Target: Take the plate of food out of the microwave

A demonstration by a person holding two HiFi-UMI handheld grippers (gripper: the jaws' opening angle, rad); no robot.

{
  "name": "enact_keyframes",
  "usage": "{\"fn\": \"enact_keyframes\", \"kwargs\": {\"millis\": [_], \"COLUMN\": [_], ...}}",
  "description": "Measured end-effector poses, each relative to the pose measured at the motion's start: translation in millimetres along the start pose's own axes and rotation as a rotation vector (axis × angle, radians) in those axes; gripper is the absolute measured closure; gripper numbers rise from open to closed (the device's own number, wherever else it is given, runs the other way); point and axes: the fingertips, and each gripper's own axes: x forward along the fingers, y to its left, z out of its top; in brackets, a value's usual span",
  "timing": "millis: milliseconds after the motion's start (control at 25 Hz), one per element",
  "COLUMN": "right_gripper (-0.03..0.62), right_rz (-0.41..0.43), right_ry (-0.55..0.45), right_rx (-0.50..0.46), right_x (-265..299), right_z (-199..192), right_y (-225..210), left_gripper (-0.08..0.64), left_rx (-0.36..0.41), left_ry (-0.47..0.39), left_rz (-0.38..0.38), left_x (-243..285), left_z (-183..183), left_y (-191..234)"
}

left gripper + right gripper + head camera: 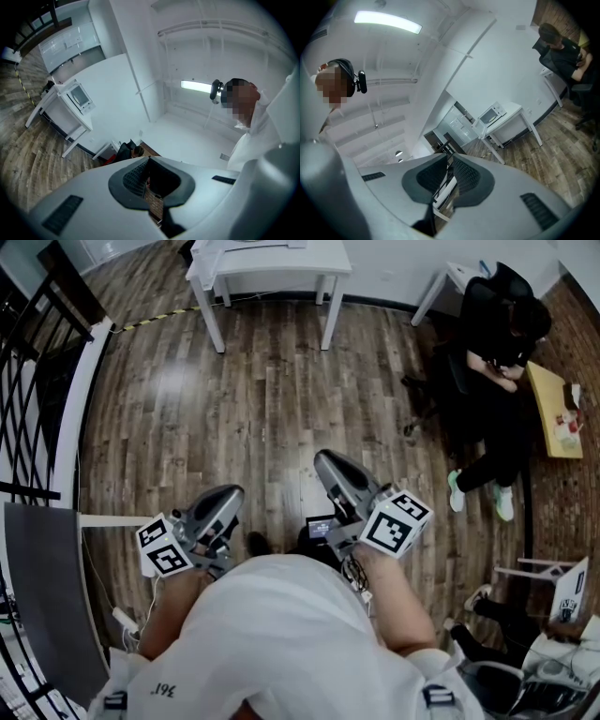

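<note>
The microwave (78,96) stands far off on a white table (56,104); the right gripper view also shows the microwave (493,113) on that table (516,112), its door shut. No plate of food is in sight. In the head view the table (272,263) is at the top, across the wooden floor. My left gripper (230,495) is held close to my body, shut and empty, its tips (149,159) meeting. My right gripper (323,460) is beside it, with a narrow slit between its jaws (450,157) and nothing in them.
A person in black (502,343) sits at the right beside a yellow table (553,413). A black railing (28,352) and a dark panel (47,587) line the left side. Yellow-black tape (155,320) lies on the floor near the white table.
</note>
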Motion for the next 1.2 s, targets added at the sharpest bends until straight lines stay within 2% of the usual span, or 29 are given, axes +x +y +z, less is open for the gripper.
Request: {"fn": "enact_keyframes", "kwargs": {"millis": [160,320,800,1200], "right_gripper": [0.535,0.522,0.522,0.522], "right_rz": [-0.009,-0.031,-0.076,-0.115], "right_ry": [0.009,0.013,0.006,-0.012], "right_rx": [-0.025,-0.027,-0.023,-0.012], "right_x": [1.3,3.4,2.5,24.3], "right_z": [1.3,-0.2,-5.5,-15.5], "right_y": [1.7,-5.8,-12.4,-5.1], "left_gripper": [0.554,0.554,0.554,0.554], "left_rx": [0.007,0.005,-0.02,-0.032], "left_ry": [0.002,-0.005,-0.001,0.011], "left_rz": [-0.004,-0.007,-0.014,-0.009], "left_x": [-0.2,0.8,-3.6,-25.9], "left_z": [3.9,2.9,-0.7,18.5], "left_y": [-1.7,2.5,9.7,25.4]}}
